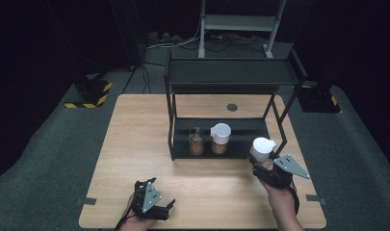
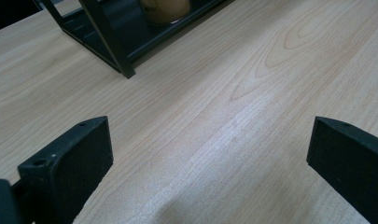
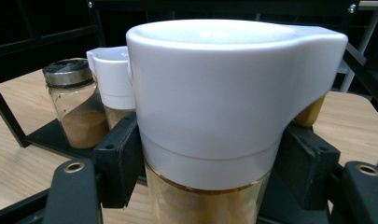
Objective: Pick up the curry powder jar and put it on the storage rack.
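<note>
My right gripper [image 1: 261,169] is shut on a glass spice jar with a white cap [image 1: 262,149], held upright by the front right corner of the black shelf rack [image 1: 231,72]. Up close in the right gripper view, that white-capped jar [image 3: 214,98] sits clamped between the two black pads of the right gripper [image 3: 210,163], brown powder showing below the cap. On the rack's lower shelf stand a metal-lidded jar [image 1: 196,140] and another white-capped jar [image 1: 220,138]. My left gripper [image 1: 169,207] rests open near the table's front edge; in its own view the left gripper [image 2: 210,154] has bare wood between its jaws.
The wooden table [image 1: 135,144] has free room to the left and in front of the rack. The rack's front left post [image 2: 107,37] stands ahead of the left gripper. A grey round insert [image 1: 232,107] sits in the tabletop behind the rack.
</note>
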`<state>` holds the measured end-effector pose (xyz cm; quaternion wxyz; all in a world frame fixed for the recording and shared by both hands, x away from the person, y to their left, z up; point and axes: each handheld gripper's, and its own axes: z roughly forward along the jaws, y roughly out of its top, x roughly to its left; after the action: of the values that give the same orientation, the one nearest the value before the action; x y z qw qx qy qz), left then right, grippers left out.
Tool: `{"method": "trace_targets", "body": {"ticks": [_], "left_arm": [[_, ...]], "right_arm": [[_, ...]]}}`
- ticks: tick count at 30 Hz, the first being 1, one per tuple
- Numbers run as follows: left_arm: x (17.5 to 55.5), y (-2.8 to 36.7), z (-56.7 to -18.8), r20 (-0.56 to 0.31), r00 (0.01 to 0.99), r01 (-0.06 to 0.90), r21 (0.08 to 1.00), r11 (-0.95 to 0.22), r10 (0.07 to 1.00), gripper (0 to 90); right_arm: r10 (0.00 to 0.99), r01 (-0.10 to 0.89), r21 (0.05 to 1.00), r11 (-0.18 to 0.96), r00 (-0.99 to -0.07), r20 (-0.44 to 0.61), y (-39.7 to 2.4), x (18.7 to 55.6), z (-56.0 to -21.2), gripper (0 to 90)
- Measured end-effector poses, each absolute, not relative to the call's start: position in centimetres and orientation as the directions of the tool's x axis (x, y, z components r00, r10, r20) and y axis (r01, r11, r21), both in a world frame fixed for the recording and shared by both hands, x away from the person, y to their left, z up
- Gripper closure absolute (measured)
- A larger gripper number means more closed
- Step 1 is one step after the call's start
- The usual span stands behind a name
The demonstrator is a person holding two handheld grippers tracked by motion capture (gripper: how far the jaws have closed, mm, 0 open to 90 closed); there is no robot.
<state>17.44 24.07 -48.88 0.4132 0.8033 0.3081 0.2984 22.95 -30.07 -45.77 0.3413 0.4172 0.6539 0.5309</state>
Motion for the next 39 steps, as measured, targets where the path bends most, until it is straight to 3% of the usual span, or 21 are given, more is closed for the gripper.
{"method": "trace_targets", "body": {"ticks": [39], "left_arm": [[17.4, 24.4, -49.0, 0.211, 0.632, 0.248, 0.857, -0.452, 0.746, 0.5]], "right_arm": [[0.911, 0.169, 0.979, 0.117, -0.411, -0.038, -27.2, 28.6, -45.8, 30.2]]}}
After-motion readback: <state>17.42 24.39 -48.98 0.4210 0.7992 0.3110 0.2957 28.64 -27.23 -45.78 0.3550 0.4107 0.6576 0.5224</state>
